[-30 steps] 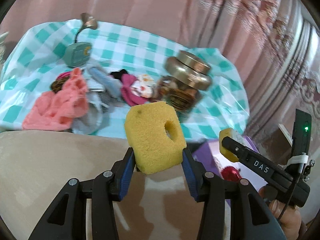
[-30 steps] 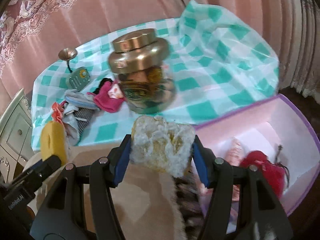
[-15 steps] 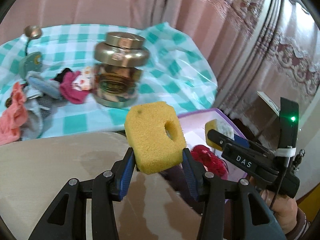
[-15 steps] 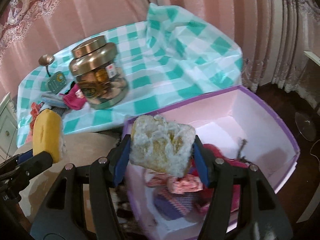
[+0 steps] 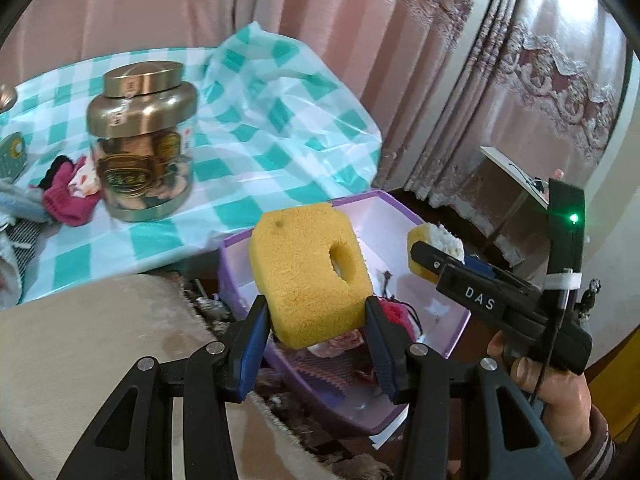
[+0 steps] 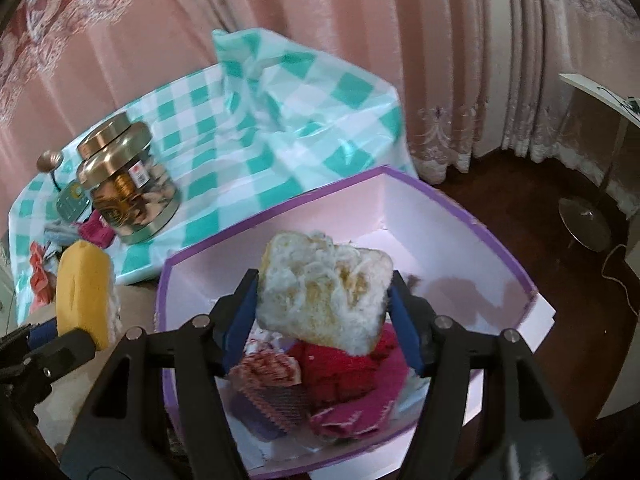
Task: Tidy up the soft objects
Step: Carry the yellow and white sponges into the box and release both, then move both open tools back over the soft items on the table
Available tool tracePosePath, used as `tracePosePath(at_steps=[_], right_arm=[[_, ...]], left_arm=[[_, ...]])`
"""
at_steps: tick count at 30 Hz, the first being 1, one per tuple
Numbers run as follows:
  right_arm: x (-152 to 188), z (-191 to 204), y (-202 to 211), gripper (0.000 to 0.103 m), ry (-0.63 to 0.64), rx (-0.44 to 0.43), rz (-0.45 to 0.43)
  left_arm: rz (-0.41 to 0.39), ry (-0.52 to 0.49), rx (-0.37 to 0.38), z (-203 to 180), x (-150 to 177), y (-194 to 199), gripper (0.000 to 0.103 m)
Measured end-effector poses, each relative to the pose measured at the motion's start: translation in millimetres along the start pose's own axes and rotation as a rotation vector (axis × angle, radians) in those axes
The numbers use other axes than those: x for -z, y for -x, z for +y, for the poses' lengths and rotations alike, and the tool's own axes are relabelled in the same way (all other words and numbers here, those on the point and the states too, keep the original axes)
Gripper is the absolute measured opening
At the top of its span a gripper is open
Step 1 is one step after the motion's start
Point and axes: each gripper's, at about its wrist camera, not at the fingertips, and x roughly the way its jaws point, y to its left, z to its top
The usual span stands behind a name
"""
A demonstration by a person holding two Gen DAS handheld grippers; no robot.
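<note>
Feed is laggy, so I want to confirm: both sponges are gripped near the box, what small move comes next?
Probably open the right hand-held gripper: its worn sponge already hangs over the purple box, above the red cloth.

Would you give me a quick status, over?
Left gripper shut on yellow sponge. Right gripper shut on white sponge, above purple box. Nothing blocking.

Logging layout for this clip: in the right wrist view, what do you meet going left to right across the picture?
Yellow sponge in the left hand-held gripper → gold-lidded jar on the checked cloth → white-faced sponge in the right hand-held gripper, over the purple box → floor lamp base.
</note>
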Motion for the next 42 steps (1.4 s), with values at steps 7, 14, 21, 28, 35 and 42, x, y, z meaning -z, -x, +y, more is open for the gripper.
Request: tracePosePath(at_steps=[7, 14, 21, 28, 35, 42], right_arm=[[-2.6, -12.5, 1.9, 0.072, -0.036, 0.032, -0.009], [-2.3, -9.3, 3.2, 0.088, -0.029, 0.017, -0.022], [-4.6, 0.7, 15.1, 0.097, -0.003, 0.012, -0.080], [-4.0, 19.0, 15.8, 0.099, 0.045, 0.021, -0.073], [1.8, 42.0, 14.9, 0.100, 0.137, -0.037, -0.055], [11.2, 78.5, 14.6, 0.100, 0.211, -0.177, -0.010]], left_arm=[[0.009, -0.044, 0.066, -18.8, -0.8, -5.6, 0.067], [0.030, -0.049, 0.070, -19.2, 2.1, -8.9, 0.077], [-0.026, -0.028, -0.025, 9.6, 4.2, 10.0, 0.077], [-0.064, 0.007, -0.150, 59.9, 10.9, 40.4, 0.077], [-0.093, 0.132, -0.295, 133.5, 33.4, 84.0, 0.077], [-0.145, 0.296, -0.384, 204.4, 69.7, 134.2, 0.077]])
